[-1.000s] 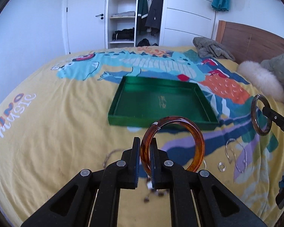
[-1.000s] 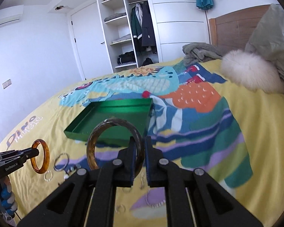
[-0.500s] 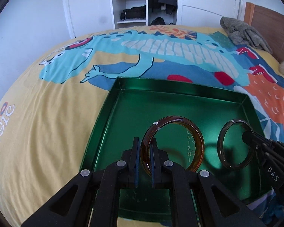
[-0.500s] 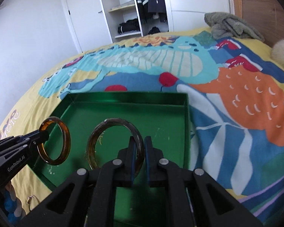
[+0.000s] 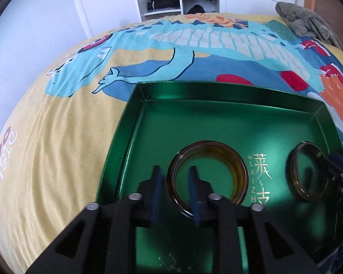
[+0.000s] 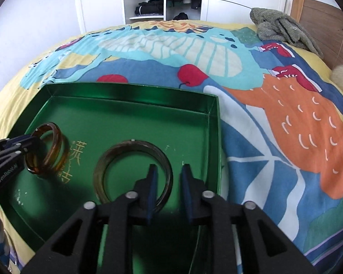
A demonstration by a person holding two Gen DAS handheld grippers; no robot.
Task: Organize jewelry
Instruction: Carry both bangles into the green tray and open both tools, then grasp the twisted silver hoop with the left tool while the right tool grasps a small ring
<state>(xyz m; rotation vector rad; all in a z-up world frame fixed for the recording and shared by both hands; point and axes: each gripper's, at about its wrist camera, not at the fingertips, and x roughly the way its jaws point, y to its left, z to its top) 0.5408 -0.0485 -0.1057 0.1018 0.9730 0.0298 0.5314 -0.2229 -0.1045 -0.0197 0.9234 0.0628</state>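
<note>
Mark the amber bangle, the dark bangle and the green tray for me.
amber bangle [image 5: 239, 171], left wrist view, on its right inner wall.
dark bangle [image 6: 116, 153], right wrist view, on its upper left rim.
green tray [image 6: 130, 93], right wrist view, on the inside of its far wall.

Two bangles – amber [image 5: 208, 178], dark [image 6: 133, 171] – one green tray [image 5: 217, 123]

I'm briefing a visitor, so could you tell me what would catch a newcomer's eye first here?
The shiny green tray on the bright dinosaur bedspread stands out first. Inside it lie an amber bangle, straddled by the open left hand-held gripper, and a darker smoky bangle, straddled by the open right hand-held gripper.
</note>
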